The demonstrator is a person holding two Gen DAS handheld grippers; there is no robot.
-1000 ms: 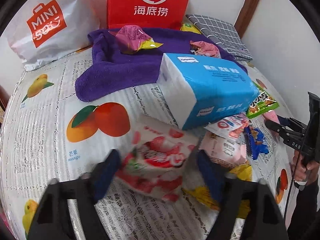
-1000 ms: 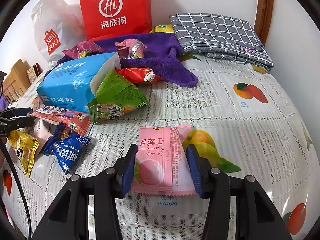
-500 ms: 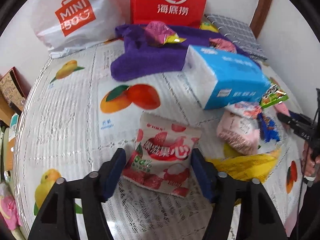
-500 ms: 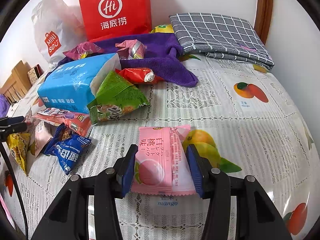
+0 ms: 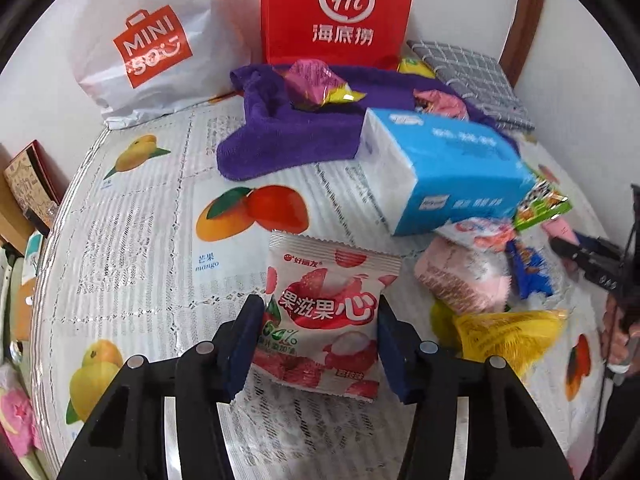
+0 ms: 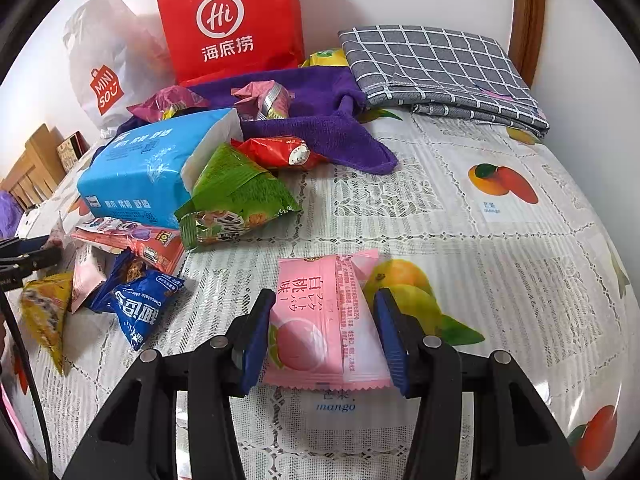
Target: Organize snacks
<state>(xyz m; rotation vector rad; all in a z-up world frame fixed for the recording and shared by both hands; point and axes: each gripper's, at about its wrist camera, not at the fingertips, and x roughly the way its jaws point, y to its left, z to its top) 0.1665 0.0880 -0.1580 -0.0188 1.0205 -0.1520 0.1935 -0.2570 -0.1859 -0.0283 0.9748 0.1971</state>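
Observation:
A white and red strawberry snack packet [image 5: 328, 304] lies between the blue pads of my left gripper [image 5: 320, 344], whose jaws are closing and touch both its side edges. My right gripper [image 6: 325, 336] is shut on a pink peach snack packet [image 6: 316, 312] that rests on the fruit-print tablecloth [image 6: 500, 272]. Loose snacks lie in a pile between the two grippers: a green bag [image 6: 236, 196], a blue chocolate packet [image 6: 140, 304], a yellow bag [image 5: 508, 332] and a pale pink packet [image 5: 460, 276]. The right gripper's tips [image 5: 588, 256] show at the right edge of the left wrist view.
A blue tissue pack [image 5: 448, 172] lies mid-table beside a purple towel [image 5: 288, 136] carrying more wrapped snacks. A red paper bag [image 5: 340, 12] and a white Miniso bag [image 5: 152, 48] stand against the wall. A folded grey checked cloth [image 6: 436, 68] sits at the back right.
My left gripper has pulled back toward the left with the strawberry packet, away from the pile, and its jaws have narrowed onto it. The right gripper and pink packet have not moved.

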